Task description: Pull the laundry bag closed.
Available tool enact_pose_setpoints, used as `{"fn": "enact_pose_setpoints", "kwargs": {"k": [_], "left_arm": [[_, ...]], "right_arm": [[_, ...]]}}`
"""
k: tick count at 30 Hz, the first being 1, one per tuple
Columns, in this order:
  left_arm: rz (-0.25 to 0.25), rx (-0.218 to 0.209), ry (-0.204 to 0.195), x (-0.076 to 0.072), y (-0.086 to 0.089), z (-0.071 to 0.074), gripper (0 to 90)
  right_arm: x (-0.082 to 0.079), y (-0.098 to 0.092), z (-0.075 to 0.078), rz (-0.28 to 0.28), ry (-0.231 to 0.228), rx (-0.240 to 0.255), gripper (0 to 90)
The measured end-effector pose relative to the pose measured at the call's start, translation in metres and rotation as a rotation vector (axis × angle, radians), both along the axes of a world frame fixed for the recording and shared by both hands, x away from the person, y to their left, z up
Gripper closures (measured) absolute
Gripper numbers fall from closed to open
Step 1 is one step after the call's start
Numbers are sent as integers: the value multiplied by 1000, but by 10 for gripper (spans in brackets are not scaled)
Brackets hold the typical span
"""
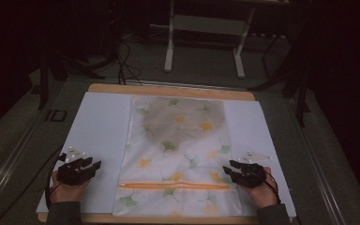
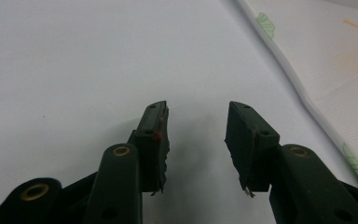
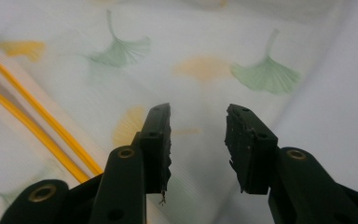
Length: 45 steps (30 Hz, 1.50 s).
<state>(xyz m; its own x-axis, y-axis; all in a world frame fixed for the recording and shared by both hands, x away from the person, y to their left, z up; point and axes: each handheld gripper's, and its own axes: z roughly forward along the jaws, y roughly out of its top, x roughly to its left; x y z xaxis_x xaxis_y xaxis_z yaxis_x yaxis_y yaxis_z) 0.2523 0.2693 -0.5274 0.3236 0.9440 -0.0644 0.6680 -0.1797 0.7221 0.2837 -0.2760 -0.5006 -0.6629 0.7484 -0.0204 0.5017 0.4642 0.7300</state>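
Dark patch (image 1: 183, 117) inside mesh bag (image 1: 178, 159) stays unidentifiable

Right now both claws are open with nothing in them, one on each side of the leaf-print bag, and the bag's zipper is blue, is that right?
Not quite: the zipper is orange, not blue, as the high view shows. The rest holds: the left claw and right claw are open with nothing in them, one on each side of the leaf-print bag.

The left hand-held gripper (image 1: 95, 165) and the right hand-held gripper (image 1: 228, 168) are held low, pointed inward toward each other, jaws parted, nothing gripped between them.
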Motion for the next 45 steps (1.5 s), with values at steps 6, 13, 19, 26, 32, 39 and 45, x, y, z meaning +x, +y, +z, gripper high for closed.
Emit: {"fn": "enact_pose_setpoints", "kwargs": {"k": [6,13,19,26,32,39,45], "left_arm": [[1,1,6,0,1,0,581],[1,7,4,-1,0,0,574],[-8,14,11,-1,-1,0,575],[-17,26,9,-1,-2,0,577],[-18,21,9,-1,-2,0,577],[-18,10,12,-1,-1,0,577],[-25,16,7,-1,-1,0,594]], "right_arm": [[5,27,7,56,-22,-23,597],[9,46,11,83,-43,-33,606],[11,62,12,102,-46,-33,610],[13,80,12,150,-28,-28,596],[14,95,12,183,-8,-19,587],[16,111,9,217,0,-37,573],[17,125,6,253,17,-51,571]]}}
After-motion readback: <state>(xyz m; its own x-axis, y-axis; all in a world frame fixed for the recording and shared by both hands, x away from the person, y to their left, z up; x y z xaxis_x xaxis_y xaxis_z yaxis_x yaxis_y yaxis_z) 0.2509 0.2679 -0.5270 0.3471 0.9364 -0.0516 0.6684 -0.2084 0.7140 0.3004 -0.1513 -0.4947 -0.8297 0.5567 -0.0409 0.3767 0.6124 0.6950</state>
